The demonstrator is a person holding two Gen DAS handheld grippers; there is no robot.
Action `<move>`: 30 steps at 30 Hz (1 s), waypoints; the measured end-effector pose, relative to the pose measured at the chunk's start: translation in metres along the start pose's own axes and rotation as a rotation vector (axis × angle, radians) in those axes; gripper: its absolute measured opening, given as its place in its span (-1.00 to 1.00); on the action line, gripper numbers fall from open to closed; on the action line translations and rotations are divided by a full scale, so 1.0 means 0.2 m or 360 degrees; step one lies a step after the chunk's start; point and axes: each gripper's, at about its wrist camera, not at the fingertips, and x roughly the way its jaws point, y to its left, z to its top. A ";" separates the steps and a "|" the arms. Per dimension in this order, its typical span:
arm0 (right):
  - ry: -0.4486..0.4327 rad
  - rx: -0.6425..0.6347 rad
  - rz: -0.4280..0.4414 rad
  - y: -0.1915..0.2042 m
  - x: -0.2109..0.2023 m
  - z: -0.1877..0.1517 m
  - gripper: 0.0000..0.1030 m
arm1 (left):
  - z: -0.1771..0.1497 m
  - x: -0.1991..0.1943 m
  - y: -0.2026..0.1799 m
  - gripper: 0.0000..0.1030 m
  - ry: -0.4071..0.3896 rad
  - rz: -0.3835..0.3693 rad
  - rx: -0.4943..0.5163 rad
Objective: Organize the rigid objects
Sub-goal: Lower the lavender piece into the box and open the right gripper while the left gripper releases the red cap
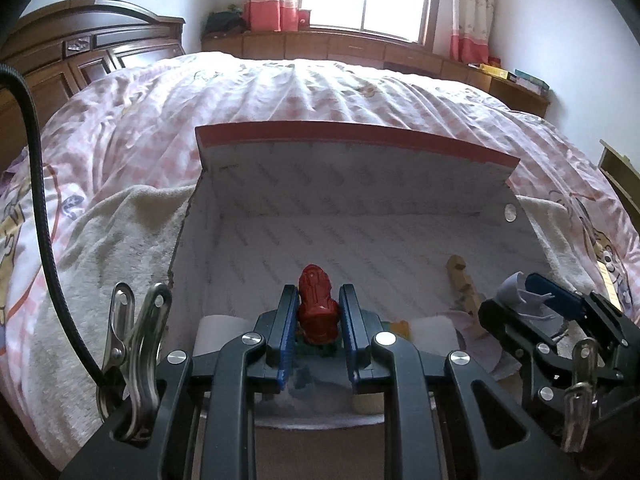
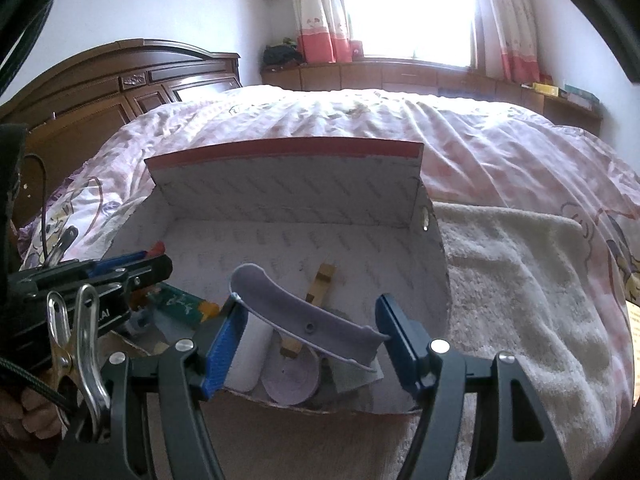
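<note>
Over the open cardboard box (image 1: pixel 360 208): left gripper (image 1: pixel 319 312) clamped on a red figurine (image 1: pixel 316 306); right gripper (image 2: pixel 310 328) spread wide around a curved lilac piece (image 2: pixel 304 316), contact unclear. Only from right: wooden block (image 2: pixel 322 280) inside. Beneath: white towel (image 2: pixel 520 280), pink bedspread (image 1: pixel 280 96); beyond, window (image 2: pixel 408 4).

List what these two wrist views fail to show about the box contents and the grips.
- Green item, left wrist view: hidden behind the red figure and the left gripper.
- White roll, right wrist view: partly behind a finger.
- Lavender piece: whether the right gripper clamps it, unclear.
- Box print: too small to read.
</note>
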 end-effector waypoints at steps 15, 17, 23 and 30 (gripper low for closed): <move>0.0005 -0.0050 -0.0050 0.01 0.06 -0.02 0.36 | -0.02 0.10 0.00 -0.58 0.0059 0.0021 0.0002; 0.0005 -0.0056 -0.0057 0.01 0.06 -0.02 0.36 | -0.02 0.10 0.00 -0.58 0.0072 0.0020 -0.0006; 0.0005 -0.0053 -0.0058 0.02 0.06 -0.02 0.37 | -0.01 0.12 0.00 -0.51 0.0123 0.0031 -0.0009; -0.0014 -0.0044 -0.0035 0.02 0.04 -0.02 0.54 | -0.02 0.11 -0.03 -0.38 0.0137 0.0048 0.0018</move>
